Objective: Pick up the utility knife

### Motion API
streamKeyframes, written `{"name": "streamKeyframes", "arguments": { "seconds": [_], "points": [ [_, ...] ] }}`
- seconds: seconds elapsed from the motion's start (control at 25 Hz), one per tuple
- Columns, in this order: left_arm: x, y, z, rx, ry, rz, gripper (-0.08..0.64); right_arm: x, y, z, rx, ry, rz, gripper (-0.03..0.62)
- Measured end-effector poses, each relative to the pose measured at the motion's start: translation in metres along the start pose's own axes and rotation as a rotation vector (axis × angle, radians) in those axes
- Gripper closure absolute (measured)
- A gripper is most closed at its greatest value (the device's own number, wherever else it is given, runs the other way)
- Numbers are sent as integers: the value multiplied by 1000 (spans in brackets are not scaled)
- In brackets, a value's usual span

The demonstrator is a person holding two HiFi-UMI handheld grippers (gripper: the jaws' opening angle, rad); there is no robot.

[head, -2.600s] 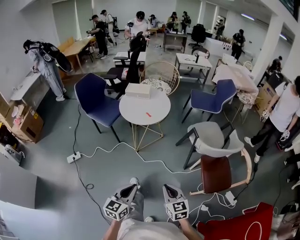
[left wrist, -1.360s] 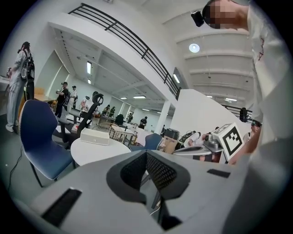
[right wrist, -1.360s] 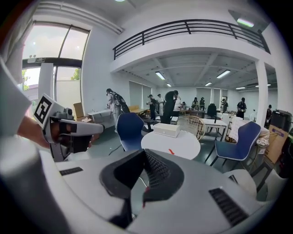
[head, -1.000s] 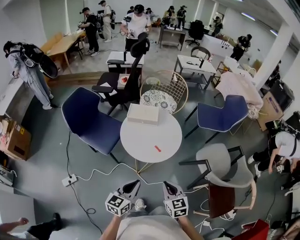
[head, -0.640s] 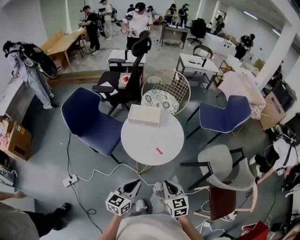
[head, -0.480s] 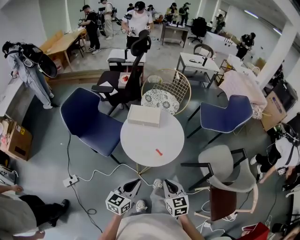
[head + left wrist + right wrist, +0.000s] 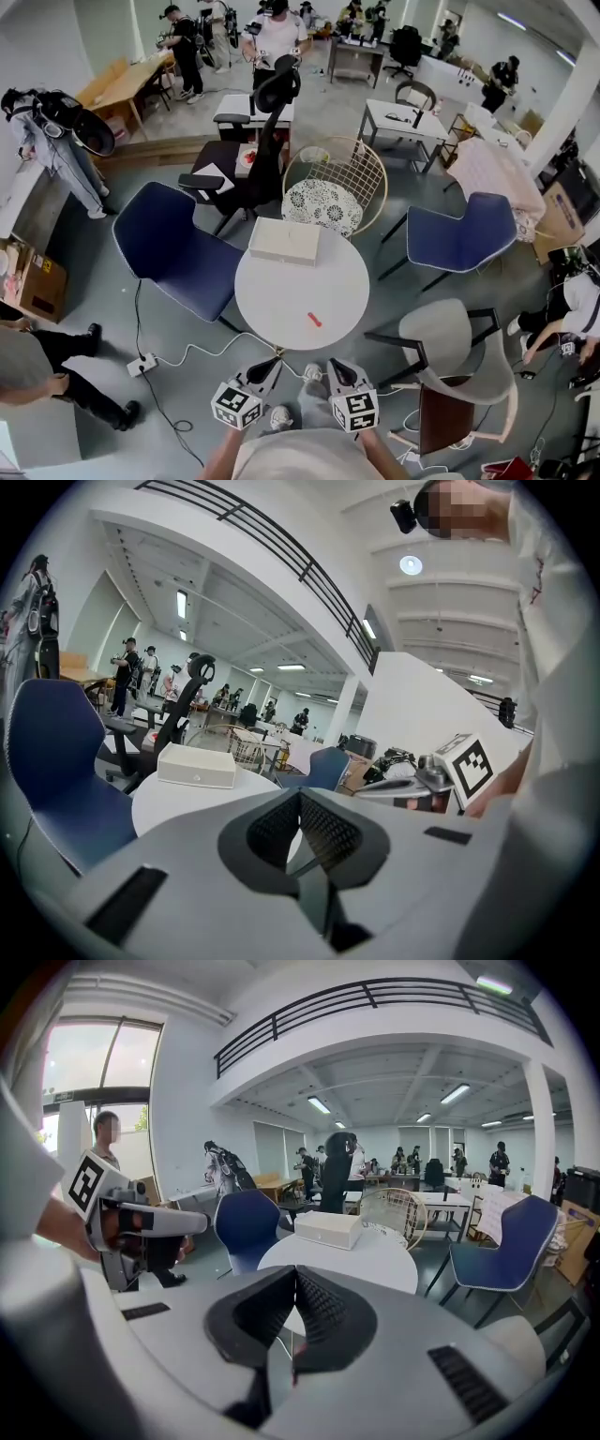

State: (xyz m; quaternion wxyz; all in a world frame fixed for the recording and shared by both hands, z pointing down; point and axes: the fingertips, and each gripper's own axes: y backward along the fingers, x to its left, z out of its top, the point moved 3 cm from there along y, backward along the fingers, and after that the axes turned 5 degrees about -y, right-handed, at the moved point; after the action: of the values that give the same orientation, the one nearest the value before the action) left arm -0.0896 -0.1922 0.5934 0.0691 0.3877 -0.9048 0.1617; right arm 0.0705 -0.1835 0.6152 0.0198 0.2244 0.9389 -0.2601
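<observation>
Right tool [image 7: 336,367] seemingly nearer knife [image 7: 314,320]

I look into a big open hall: grey floor [image 7: 89,272], white walls [image 7: 187,1101], strip lights [image 7: 319,1105] overhead. A round white bench [image 7: 281,300] stands among blue chairs [image 7: 169,248], a gold wire chair [image 7: 352,173] and a black office chair [image 7: 277,89].

No legible text, brand, number or sign; cardboard box [image 7: 34,286] stickers too small to read.
</observation>
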Motion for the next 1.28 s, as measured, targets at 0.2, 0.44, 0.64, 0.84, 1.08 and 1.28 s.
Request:
{"name": "streamKeyframes", "arguments": {
  "seconds": [0.2, 0.44, 0.64, 0.84, 1.08, 1.28],
  "points": [
    [6, -18, -11, 41, 34, 3, 548, -17, -12, -11, 51, -29, 2, 575],
    [5, -31, -36, 101, 85, 3, 548, -27, -18, -46, 140, -78, 10, 575],
    [10, -39, -51, 145, 116, 1, 548, -29, -29, -67, 201, -107, 21, 575],
    [17, -42, -58, 173, 142, 12, 548, -28, -39, -77, 239, -121, 42, 575],
    [20, -49, -60, 180, 161, 13, 548, -32, -54, -78, 282, -82, 98, 569],
    [18, -52, -62, 178, 173, 10, 548, -33, -62, -83, 334, -43, 122, 411]
  ]
}}
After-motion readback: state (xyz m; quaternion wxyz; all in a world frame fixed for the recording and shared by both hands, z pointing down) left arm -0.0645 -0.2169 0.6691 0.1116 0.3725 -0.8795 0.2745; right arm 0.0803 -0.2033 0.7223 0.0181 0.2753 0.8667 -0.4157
